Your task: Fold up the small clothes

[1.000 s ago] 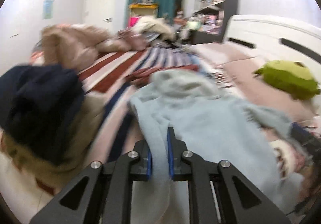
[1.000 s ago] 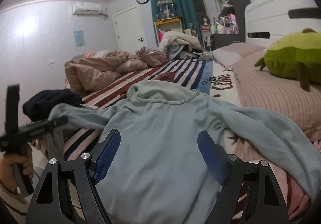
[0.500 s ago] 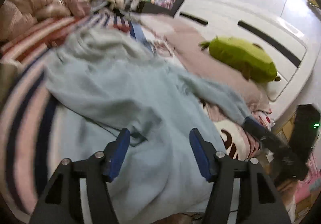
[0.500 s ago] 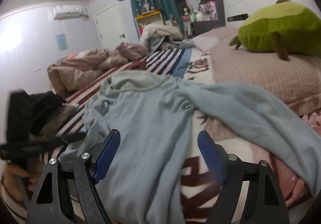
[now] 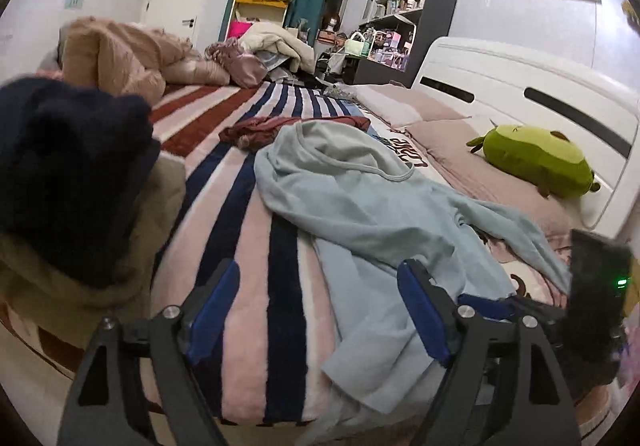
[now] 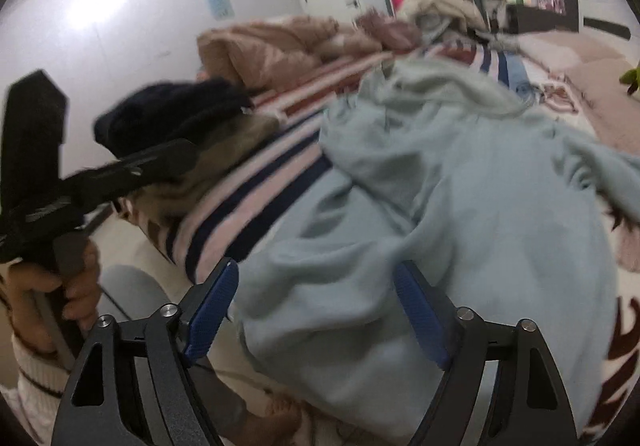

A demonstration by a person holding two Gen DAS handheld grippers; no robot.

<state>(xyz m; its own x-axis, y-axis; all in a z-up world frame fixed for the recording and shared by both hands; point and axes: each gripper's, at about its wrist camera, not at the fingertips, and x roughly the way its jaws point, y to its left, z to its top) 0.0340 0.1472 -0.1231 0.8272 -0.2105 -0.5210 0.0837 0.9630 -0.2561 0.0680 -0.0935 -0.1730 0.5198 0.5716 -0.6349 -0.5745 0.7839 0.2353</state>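
Hoodie (image 5: 360, 206) in pale blue lay spread across the bed (image 5: 248, 230), on its striped blanket; its hood pointed toward the headboard side and one sleeve (image 5: 516, 230) trailed off toward the pink pillow area. The hoodie is the landmark for everything else.

Left tongs (image 5: 320, 310) hovered over the hoodie's near hem, jaws wide apart, having just been opening. One blue pad (image 5: 424, 318) sat above the hem cloth and the other (image 5: 212, 306) over the bare blanket beside it; nothing was clamped between them.

Right tongs (image 6: 316, 310) also stood wide apart, having just opened a little further, hanging above the hoodie's lower body near the bed's edge (image 6: 460, 246). Cloth showed between the pads, but they did not press on it. That view was blurred.

To the hoodie's left, in the right wrist view, the left tongs' black frame (image 6: 120, 174) was gripped by a hand (image 6: 76, 286) in a striped cream sleeve (image 6: 32, 370).

Left of the hoodie rested a dark navy garment (image 5: 72, 174) atop a tan one (image 5: 132, 254). Beyond the hood lay a maroon garment (image 5: 288, 126). Farther past it sat a rumpled beige duvet (image 5: 120, 58). Right of the hoodie, well apart, a green plush toy (image 5: 536, 162) lay against the white headboard (image 5: 520, 94).
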